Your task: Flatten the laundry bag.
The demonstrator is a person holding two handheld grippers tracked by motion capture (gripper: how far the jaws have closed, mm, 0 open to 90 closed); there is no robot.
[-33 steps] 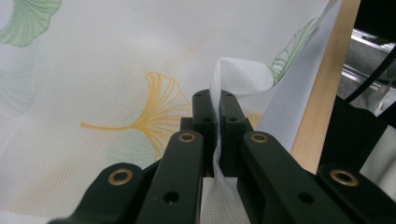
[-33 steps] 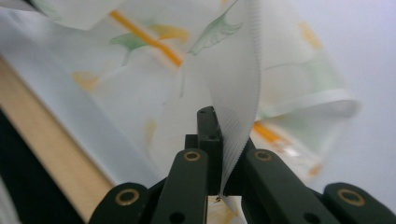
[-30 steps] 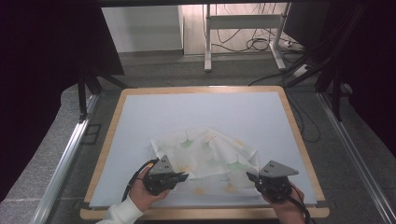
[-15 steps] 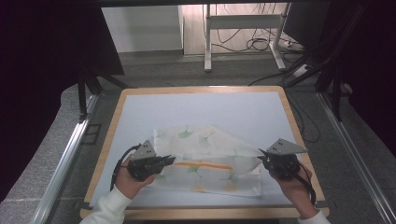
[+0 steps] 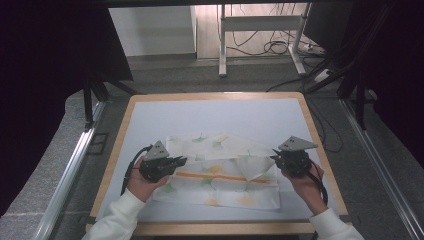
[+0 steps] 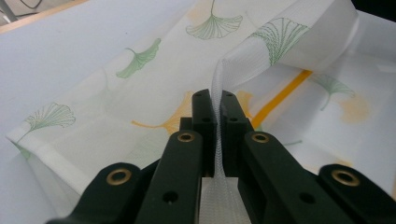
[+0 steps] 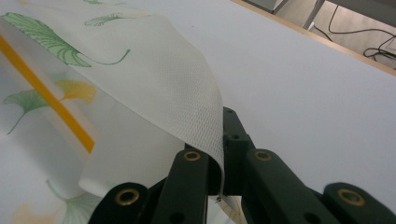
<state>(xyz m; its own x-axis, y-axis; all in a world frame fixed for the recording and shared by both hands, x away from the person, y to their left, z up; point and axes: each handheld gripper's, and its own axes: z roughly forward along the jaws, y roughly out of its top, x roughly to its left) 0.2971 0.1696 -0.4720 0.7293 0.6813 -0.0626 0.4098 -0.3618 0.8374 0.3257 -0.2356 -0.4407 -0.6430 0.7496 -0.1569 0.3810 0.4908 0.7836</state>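
Note:
A white cloth point(image 5: 220, 172) printed with green and yellow ginkgo leaves and an orange stripe lies spread on the pale table top. My left gripper point(image 5: 181, 161) holds the cloth's left edge, and in the left gripper view its jaws are shut on a pinched fold of cloth point(image 6: 217, 100) at my left gripper point(image 6: 216, 95). My right gripper point(image 5: 274, 157) holds the right edge. In the right gripper view a curled flap of cloth point(image 7: 154, 79) drapes over the jaws of my right gripper point(image 7: 223, 114), which are shut on it. Both held edges are lifted off the table.
The table point(image 5: 150, 102) has a wooden rim. Bare table top point(image 5: 225, 117) lies beyond the cloth. Behind the table stand a white frame's legs point(image 5: 222, 45) and loose cables point(image 5: 280, 47) on the floor. Metal rails point(image 5: 65, 175) run along both sides.
Both hands have moved apart, left gripper to the left and right gripper to the right and a little up. The cloth between them has been pulled wider and flatter.

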